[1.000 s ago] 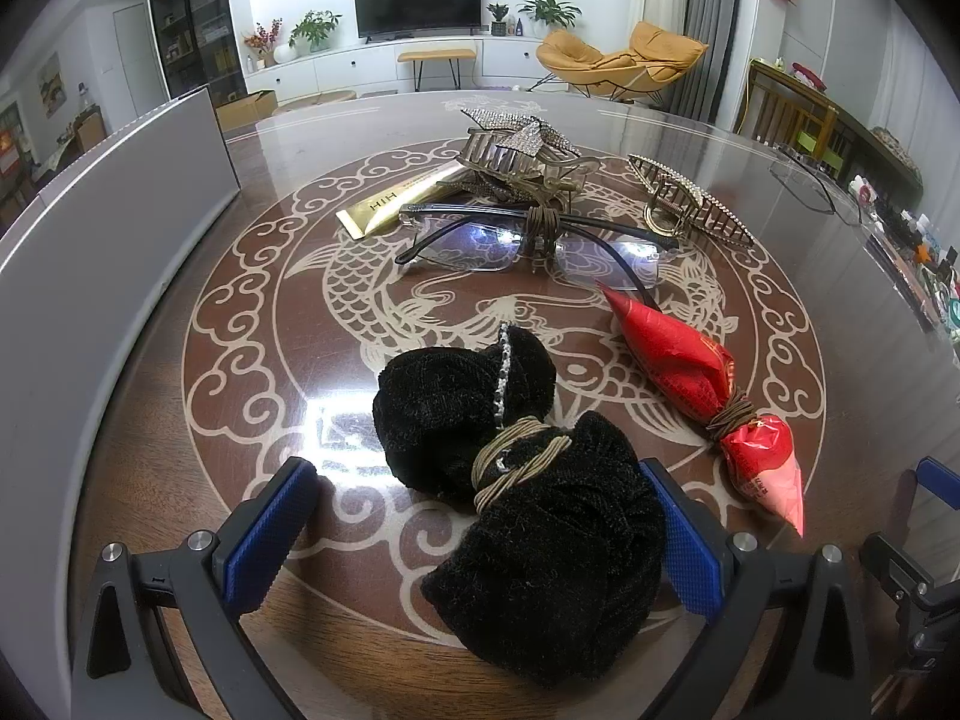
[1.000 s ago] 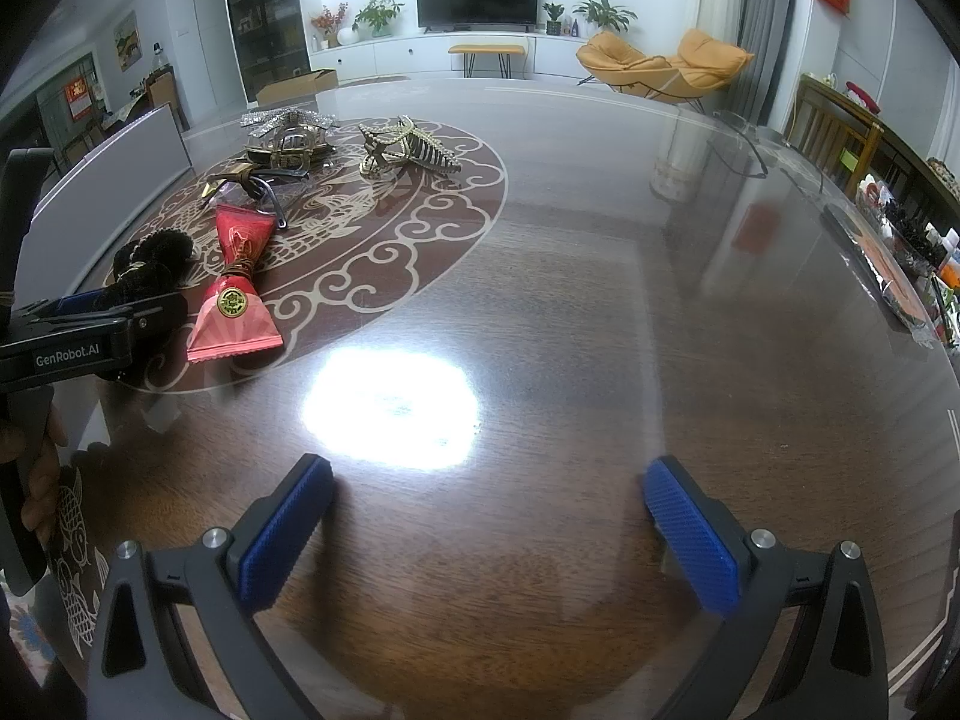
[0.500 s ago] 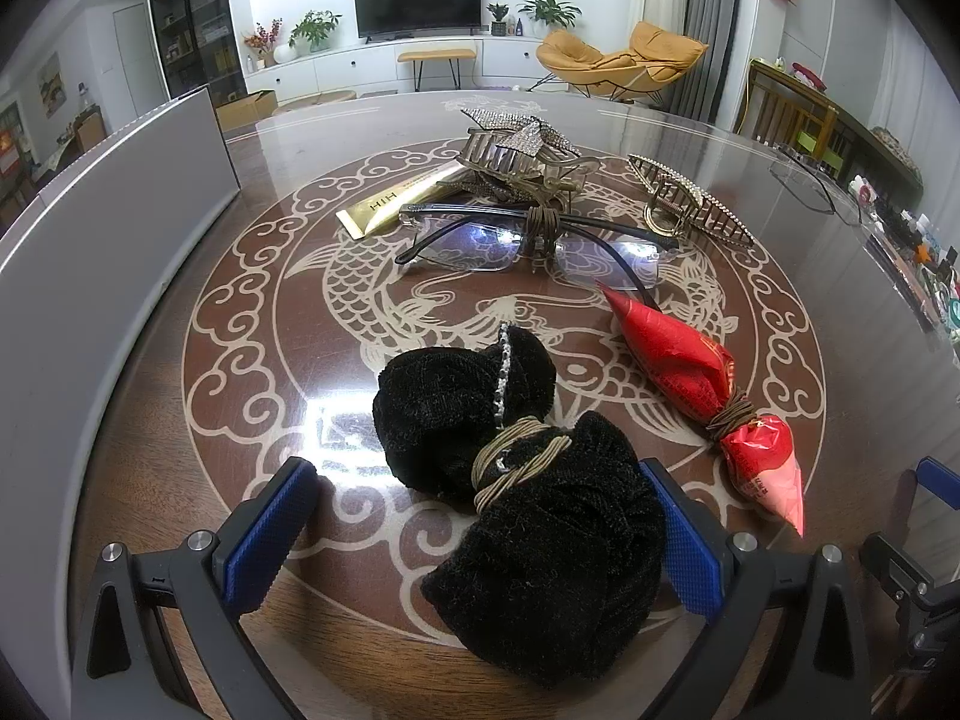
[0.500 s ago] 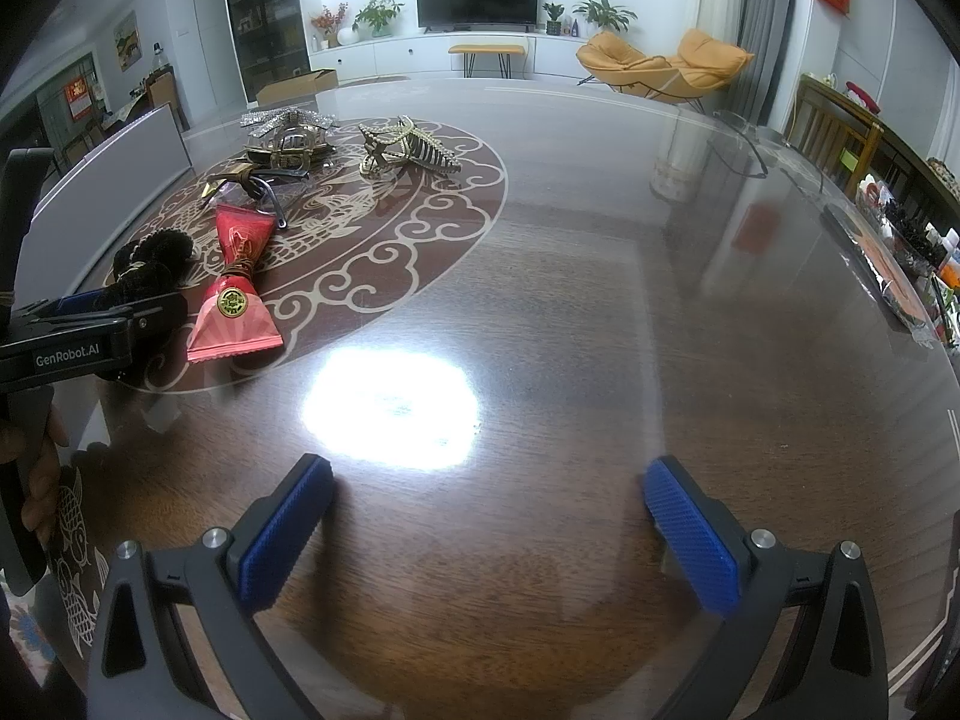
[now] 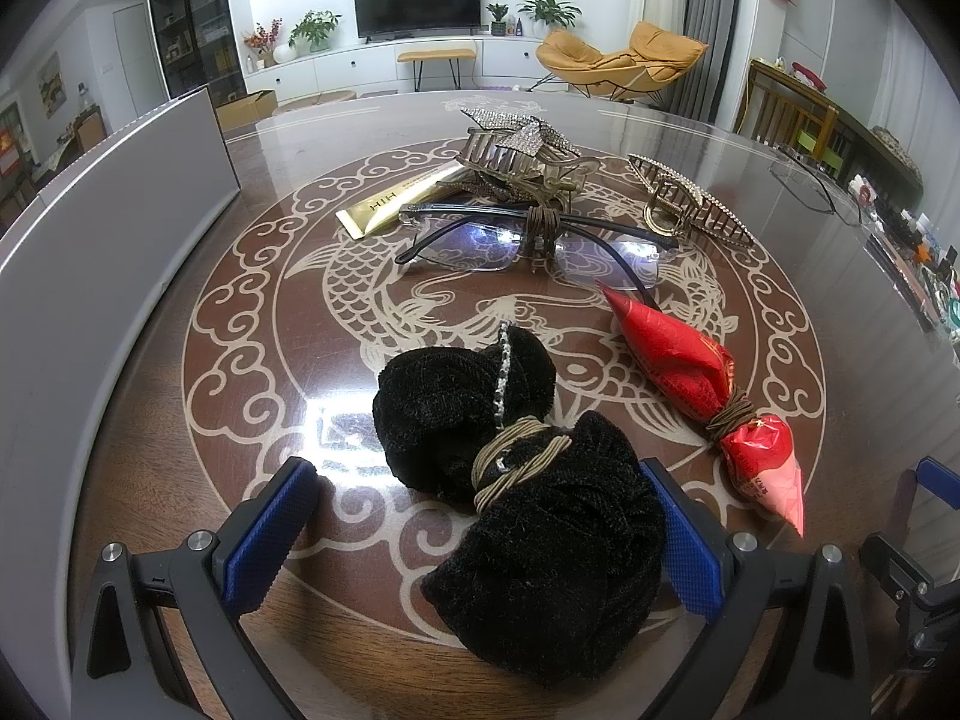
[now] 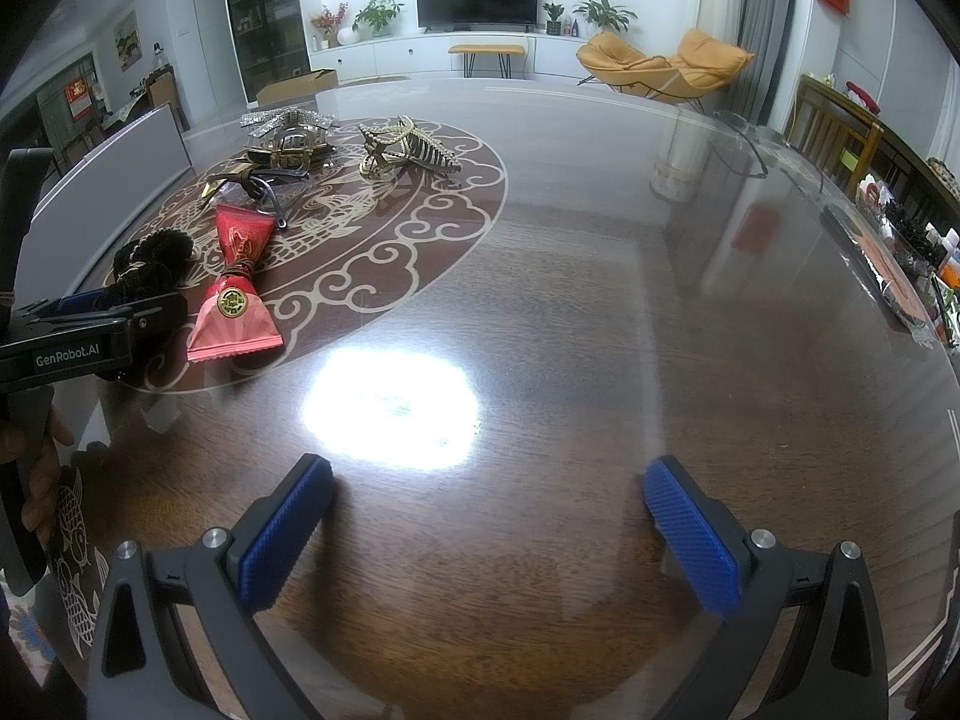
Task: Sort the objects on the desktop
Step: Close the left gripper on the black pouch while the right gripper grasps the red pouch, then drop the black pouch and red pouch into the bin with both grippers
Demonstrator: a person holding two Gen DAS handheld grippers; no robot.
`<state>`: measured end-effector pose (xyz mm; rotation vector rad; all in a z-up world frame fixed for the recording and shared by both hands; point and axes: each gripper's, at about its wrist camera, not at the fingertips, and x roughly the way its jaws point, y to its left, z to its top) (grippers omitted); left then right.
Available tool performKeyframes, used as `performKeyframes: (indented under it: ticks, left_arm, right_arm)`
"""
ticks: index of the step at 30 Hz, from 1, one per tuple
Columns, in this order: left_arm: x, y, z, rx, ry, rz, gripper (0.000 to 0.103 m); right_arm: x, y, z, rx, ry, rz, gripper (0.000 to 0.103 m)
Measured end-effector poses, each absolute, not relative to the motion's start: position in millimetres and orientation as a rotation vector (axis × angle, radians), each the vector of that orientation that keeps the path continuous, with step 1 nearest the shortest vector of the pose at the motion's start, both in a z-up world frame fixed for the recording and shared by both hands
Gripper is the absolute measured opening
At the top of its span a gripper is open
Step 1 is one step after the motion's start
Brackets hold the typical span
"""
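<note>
A black velvet scrunchie (image 5: 528,474) tied with a tan hair band lies on the patterned table, its near half between the fingers of my open left gripper (image 5: 480,534). A red packet (image 5: 702,384) tied with a band lies to its right. Beyond are glasses (image 5: 534,240), a gold sachet (image 5: 402,198), a rhinestone claw clip (image 5: 522,147) and a second claw clip (image 5: 690,204). My right gripper (image 6: 486,528) is open and empty over bare wood; in its view the red packet (image 6: 237,294) and the left gripper (image 6: 90,330) are at left.
A grey panel (image 5: 90,252) stands along the table's left side. Another pair of glasses (image 5: 810,180) lies at the far right, with small clutter along the right edge (image 5: 912,252). A bright light reflection (image 6: 390,408) sits ahead of the right gripper.
</note>
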<state>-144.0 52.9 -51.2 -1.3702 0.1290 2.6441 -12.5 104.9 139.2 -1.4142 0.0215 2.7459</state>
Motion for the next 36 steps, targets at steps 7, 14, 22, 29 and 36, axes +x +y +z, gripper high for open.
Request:
performKeyframes:
  ticks: [7,14,22,29,36]
  left_arm:
    - [-128.8,41.3,-40.8,-1.282,0.178,2.584,0.032]
    - [-114.9,12.4,-38.5,-1.299,0.100,2.564,0.031]
    - [-90.9,-14.0,-19.0,-1.252,0.092,2.565,0.031]
    - [-66.4,-37.2,22.5,-1.152,-0.077,2.549,0.031]
    - [-42.9,-112.3,92.6,-1.008,-0.194,2.632,0.031]
  right_arm:
    - [-21.1,103.7,142.2,-1.514,-0.005,2.754,0.103]
    - [-94.5,52.5,172.4,-1.755,0.041,2.898,0.083]
    - [-135.6,-9.1,155.8,-1.894,-0.300,2.831,0.024]
    - [-114.9,-9.6,202.8,-1.827,-0.148,2.924,0.024]
    - [-104.6,-87.2,287.6,-1.756,-0.075,3.177,0.024]
